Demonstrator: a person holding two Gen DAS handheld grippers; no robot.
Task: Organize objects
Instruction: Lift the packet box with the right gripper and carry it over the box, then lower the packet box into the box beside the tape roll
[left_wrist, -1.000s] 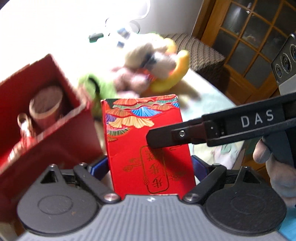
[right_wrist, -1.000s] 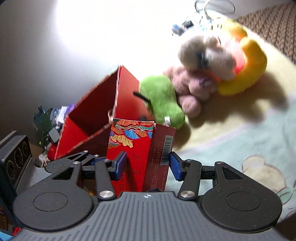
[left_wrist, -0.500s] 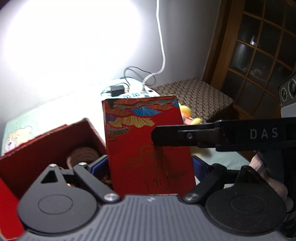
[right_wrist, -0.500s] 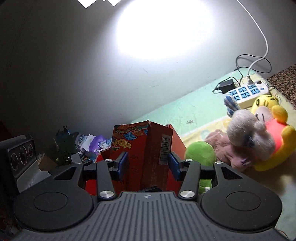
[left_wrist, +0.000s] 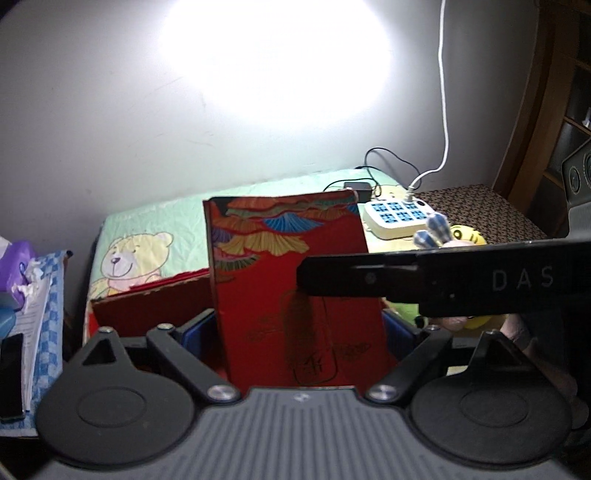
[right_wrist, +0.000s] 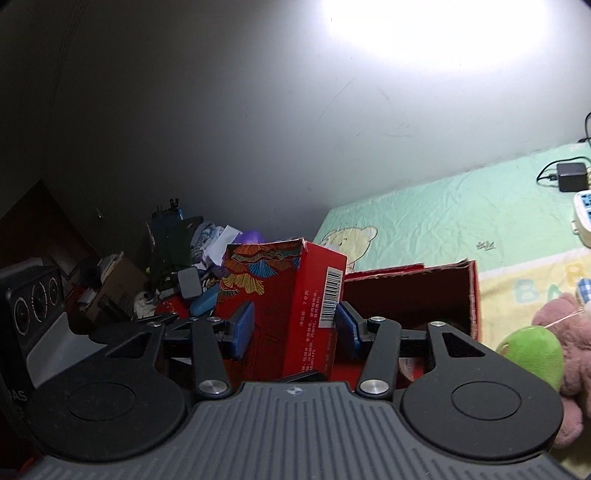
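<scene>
Both claws have swung up and away from the plush toys since a second ago, so we now face a lit wall and the far end of a bed, and the small red box has come along with us. Our left claw (left_wrist: 299, 332) grips the small red box (left_wrist: 291, 280) across its broad patterned face, blue pads pressed on both edges. Our right claw (right_wrist: 291, 328) clamps the same box (right_wrist: 284, 295) across its narrower side, one pad on the barcode panel, the other on the patterned face; its arm crosses in front of the left claw as a black bar marked DAS. Just behind the box, beyond the fingertips, stands a larger open red carton (right_wrist: 413, 291), resting on a bed sheet (left_wrist: 147, 225) printed with a teddy bear. To the right of the right claw lie a green plush (right_wrist: 532, 354) and a pink plush (right_wrist: 569, 332). Farther ahead and right of the left claw sits a white power strip (left_wrist: 399, 218).
</scene>
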